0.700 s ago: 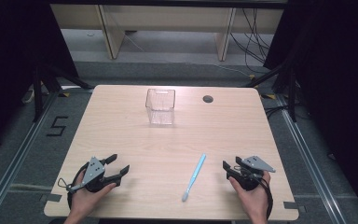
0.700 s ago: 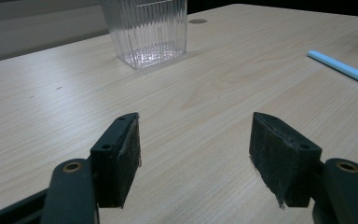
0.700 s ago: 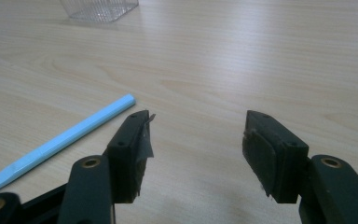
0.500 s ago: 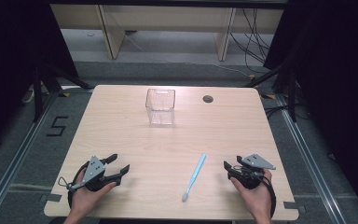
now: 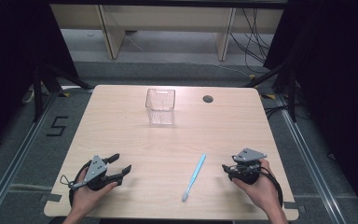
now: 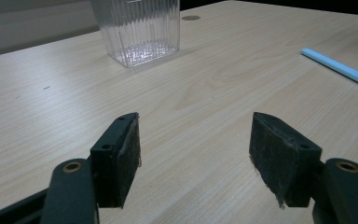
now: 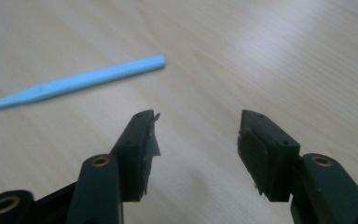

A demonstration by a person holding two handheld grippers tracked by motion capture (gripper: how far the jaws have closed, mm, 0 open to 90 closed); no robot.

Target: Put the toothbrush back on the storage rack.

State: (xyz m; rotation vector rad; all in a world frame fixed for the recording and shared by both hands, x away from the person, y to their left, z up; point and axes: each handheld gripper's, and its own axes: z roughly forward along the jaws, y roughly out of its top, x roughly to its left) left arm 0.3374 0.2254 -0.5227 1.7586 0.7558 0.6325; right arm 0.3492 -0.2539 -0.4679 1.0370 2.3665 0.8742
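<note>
A light blue toothbrush-like stick (image 5: pixel 194 176) lies flat on the wooden table (image 5: pixel 121 126), near the front and right of centre. A clear ribbed plastic container (image 5: pixel 160 106) stands upright toward the back. My left gripper (image 5: pixel 120 163) rests at the front left, open and holding nothing. In the left gripper view the gripper (image 6: pixel 196 126) points at the container (image 6: pixel 137 28), with the stick (image 6: pixel 340 70) off to the right. My right gripper (image 5: pixel 227 169) is open just right of the stick. In the right gripper view the gripper (image 7: pixel 198 123) has the stick (image 7: pixel 74 84) ahead to the left.
A round cable hole (image 5: pixel 208 99) sits in the tabletop right of the container. Dark floor with rails and cables surrounds the table, and wooden furniture stands beyond its far edge.
</note>
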